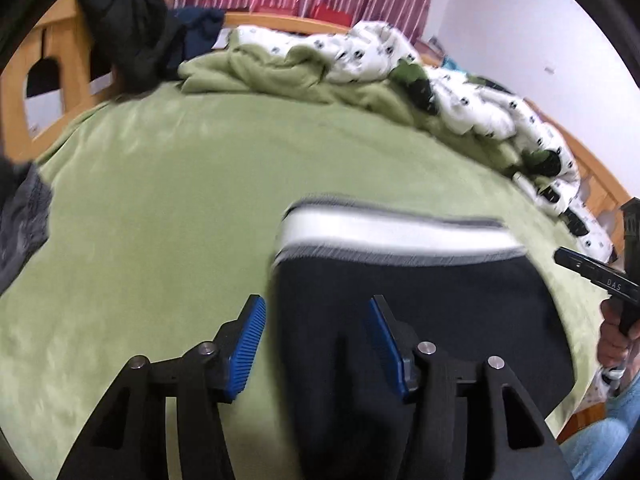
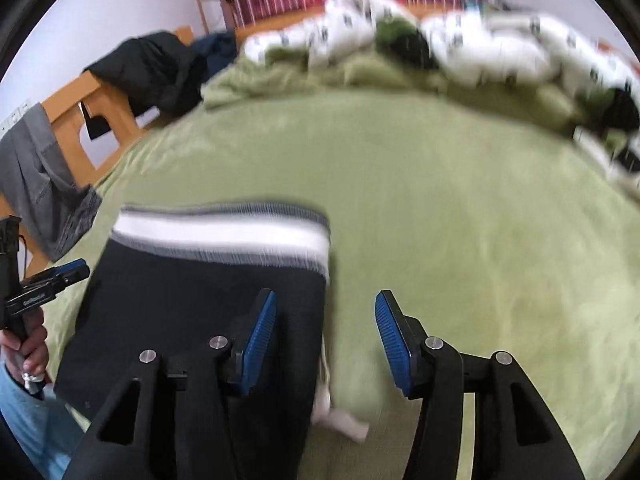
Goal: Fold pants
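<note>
Pants [image 1: 400,300] lie folded on the bed [image 1: 160,200], long axis running away from us; left gripper [image 1: 316,344] straddles their left edge, right gripper [image 2: 326,340] their right edge, both released, equally near.

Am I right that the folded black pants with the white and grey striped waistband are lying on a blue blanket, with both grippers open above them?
Not quite: the blanket is green, not blue, as both wrist views show. The rest holds: the folded black pants with the striped waistband lie on it, and the left gripper and right gripper are both open above them.
</note>
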### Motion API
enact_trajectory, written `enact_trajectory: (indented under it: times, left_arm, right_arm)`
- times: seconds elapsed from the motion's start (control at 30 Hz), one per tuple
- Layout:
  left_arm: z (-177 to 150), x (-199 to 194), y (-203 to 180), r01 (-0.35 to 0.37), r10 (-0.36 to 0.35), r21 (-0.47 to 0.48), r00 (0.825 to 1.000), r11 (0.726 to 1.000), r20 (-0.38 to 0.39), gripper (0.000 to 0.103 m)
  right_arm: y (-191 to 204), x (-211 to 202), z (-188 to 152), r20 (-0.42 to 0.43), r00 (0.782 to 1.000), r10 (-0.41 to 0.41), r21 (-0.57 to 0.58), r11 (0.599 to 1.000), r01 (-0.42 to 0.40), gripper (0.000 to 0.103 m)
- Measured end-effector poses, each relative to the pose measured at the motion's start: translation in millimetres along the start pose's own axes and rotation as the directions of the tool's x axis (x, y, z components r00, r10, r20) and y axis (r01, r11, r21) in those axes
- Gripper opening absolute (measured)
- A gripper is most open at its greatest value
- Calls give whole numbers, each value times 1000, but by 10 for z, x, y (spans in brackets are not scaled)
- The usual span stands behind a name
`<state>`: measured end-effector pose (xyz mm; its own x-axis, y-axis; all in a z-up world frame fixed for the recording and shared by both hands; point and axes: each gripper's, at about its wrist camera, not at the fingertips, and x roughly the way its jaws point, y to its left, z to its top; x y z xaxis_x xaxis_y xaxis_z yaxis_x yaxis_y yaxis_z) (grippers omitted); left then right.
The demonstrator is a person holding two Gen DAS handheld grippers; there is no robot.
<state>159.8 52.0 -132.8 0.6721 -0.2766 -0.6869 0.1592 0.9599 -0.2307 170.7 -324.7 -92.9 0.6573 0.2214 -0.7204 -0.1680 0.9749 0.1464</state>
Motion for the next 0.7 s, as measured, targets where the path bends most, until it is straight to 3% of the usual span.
enact_trajectory:
  times: [0.1, 0.17, 0.23, 0.3, 0.33, 0.4, 0.7]
  left_arm:
    - [219, 146, -230, 26, -27, 42, 1000, 999, 8, 51]
    - [280, 324, -340, 4, -6, 80, 1000, 997, 19, 51]
    - [235, 641, -383, -82, 85, 116, 996, 990, -22, 51]
    - [152, 864, -411, -110, 117, 141, 992, 984, -42, 51]
    - [120, 850, -419, -107, 109, 148, 994, 983, -7, 54]
    - [142, 842, -435, -88, 89, 133, 996, 987, -1, 56]
    - [122, 850, -446, -89, 88, 125, 996, 988, 12, 57]
  right_arm:
    - [196, 77, 217, 53, 996, 72, 2, 997, -72, 52]
    - [338, 251, 300, 58, 994, 87, -41, 996, -85, 52]
    - [466, 557, 278, 27, 998, 53, -104, 993, -50, 51]
    - [519, 1054, 167, -69, 997, -37, -148, 989, 26, 49]
    - [501, 1130, 110, -36, 999, -33, -136, 990, 28, 49]
    - [448, 1095, 139, -34, 999, 3, -109, 994, -6, 50]
    - [375, 1072, 126, -46, 999, 23, -73, 997, -27, 54]
